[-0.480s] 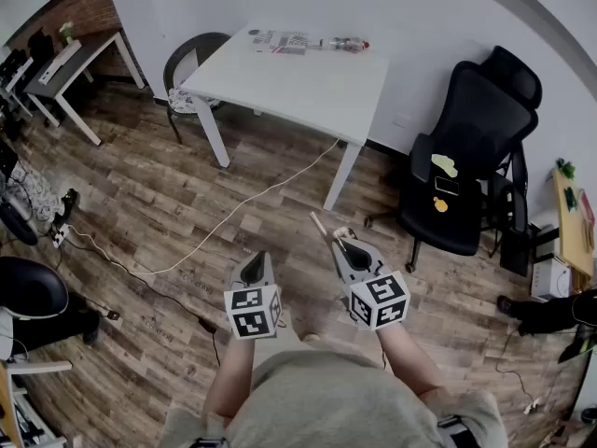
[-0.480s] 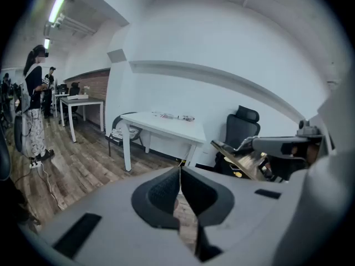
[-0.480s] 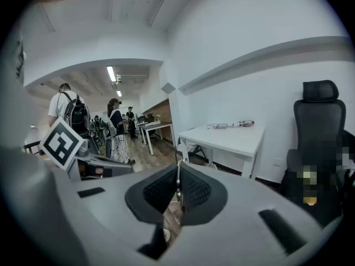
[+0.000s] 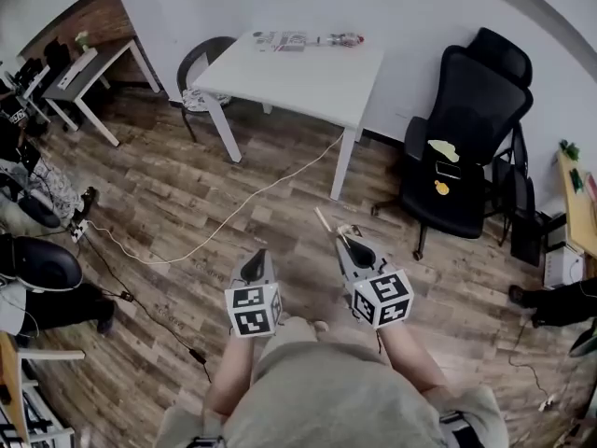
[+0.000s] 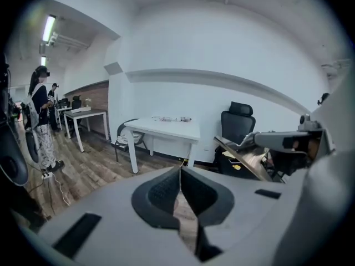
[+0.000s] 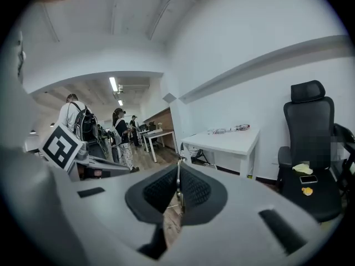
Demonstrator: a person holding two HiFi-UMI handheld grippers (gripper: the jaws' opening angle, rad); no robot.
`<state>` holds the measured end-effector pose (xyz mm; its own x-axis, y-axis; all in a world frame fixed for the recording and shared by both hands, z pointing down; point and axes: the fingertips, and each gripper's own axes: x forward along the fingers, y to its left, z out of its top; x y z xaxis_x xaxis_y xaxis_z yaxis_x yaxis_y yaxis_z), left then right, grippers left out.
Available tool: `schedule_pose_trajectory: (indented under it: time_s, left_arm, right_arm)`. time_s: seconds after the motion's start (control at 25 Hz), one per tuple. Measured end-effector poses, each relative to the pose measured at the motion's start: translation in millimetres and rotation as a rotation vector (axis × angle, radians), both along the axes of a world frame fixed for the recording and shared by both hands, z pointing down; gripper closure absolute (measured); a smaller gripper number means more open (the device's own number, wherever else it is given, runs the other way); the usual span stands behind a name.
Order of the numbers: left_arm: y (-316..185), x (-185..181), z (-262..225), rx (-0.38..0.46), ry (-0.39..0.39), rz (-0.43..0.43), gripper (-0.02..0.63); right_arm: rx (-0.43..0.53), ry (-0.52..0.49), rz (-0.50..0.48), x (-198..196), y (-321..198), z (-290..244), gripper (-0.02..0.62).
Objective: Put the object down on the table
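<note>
Right tool pinches thin strip, aimed fwd, slightly down; left tool pressed together, tipped steeper.

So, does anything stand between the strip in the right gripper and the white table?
Nothing visible does. Between the thin strip in the right gripper and the white table is only wood floor, with a white cable flat on it. The black chair stands off to the right.
</note>
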<state>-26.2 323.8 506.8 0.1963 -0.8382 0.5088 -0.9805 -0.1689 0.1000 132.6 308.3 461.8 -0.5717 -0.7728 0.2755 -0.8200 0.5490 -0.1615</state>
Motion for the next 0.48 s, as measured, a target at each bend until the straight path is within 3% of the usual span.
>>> schedule_pose_trajectory:
  time_s: [0.48]
  left_arm:
    - [26, 15, -1, 0.006, 0.020, -0.020, 0.597]
  right_arm:
    - [0.033, 0.002, -0.022, 11, 16, -8, 0.588]
